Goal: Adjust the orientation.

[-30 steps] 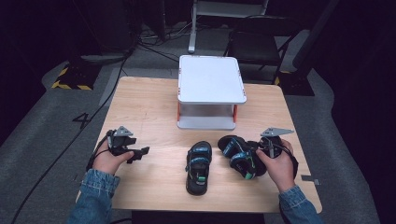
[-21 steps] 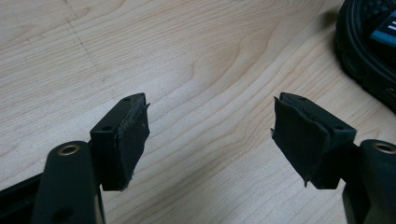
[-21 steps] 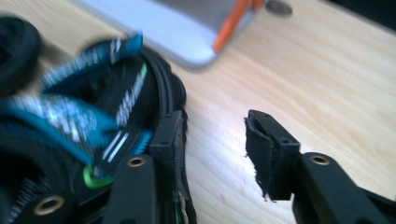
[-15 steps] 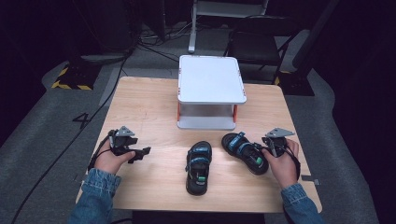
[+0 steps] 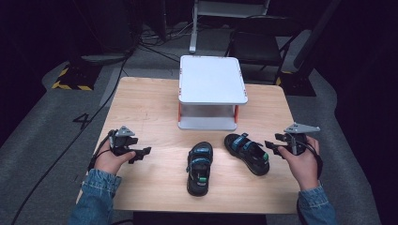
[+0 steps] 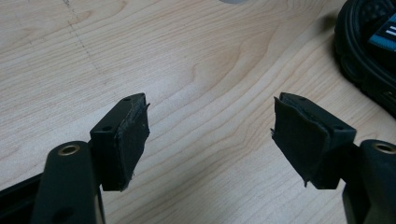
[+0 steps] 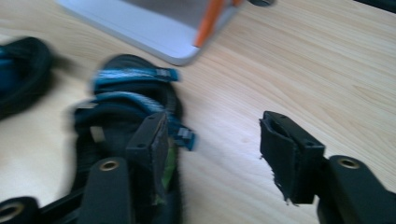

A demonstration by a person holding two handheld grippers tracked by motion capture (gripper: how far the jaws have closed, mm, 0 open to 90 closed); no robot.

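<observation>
A: Nearest to the person, what are the two grippers doing?

B: The left gripper (image 5: 141,153) rests low over the wooden table (image 5: 145,108) with its jaws apart and nothing between them. I think it only waits there, near the left edge. The right gripper (image 5: 271,146) has just been opening its jaws; they stand apart now, beside the heel of the right sandal (image 5: 247,153), and they press on nothing.

A: And where are the sandals?

B: Both lie flat on the table, sole down. The left sandal (image 5: 199,168) points straight away from the person. The right sandal is turned aslant, with its toe toward the white shelf stand (image 5: 212,79) farther back.

A: What is different from a second ago?

B: Then the right gripper held the right sandal, tipped up and close to the other one. Now it lies released, well apart from it, and the hand is drawn back to the right. The left sandal and left gripper are unchanged.
</observation>
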